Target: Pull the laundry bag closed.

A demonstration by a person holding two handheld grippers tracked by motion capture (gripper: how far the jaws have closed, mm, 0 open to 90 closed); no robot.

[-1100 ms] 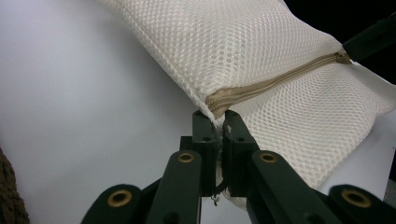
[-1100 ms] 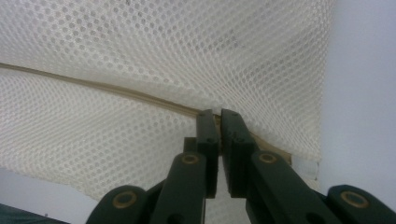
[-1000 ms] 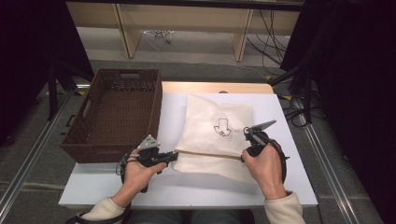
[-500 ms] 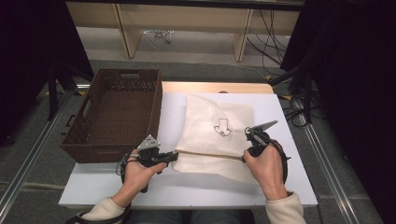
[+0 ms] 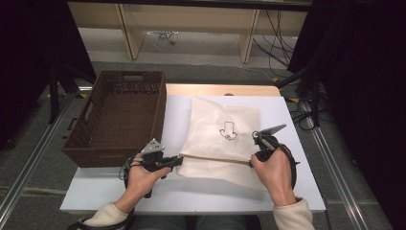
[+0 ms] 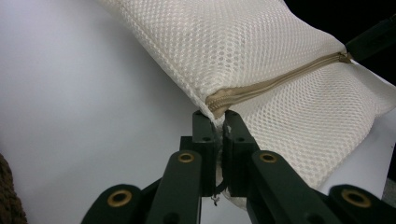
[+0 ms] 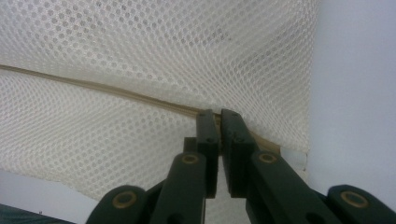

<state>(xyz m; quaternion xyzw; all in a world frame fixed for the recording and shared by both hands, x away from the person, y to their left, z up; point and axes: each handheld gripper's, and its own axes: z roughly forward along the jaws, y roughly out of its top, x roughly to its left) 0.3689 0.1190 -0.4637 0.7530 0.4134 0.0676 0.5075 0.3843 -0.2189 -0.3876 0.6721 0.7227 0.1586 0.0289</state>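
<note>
A cream mesh bag (image 5: 220, 134) with a small dark printed mark lies on the white table (image 5: 201, 196). A tan zipper (image 6: 275, 81) runs along its near edge. My left gripper (image 5: 178, 160) is shut on the bag's left corner at the zipper's end (image 6: 215, 116). My right gripper (image 5: 254, 160) is shut on the zipper line near the bag's right end (image 7: 215, 114). The zipper strip (image 7: 102, 88) stretches away between the two grippers. Each gripper sits in a person's hand.
A dark brown wicker basket (image 5: 119, 120) stands at the table's left, close to my left gripper. Bare white tabletop (image 5: 287, 110) lies right of the bag. Metal rails and cables lie on the floor beyond the table.
</note>
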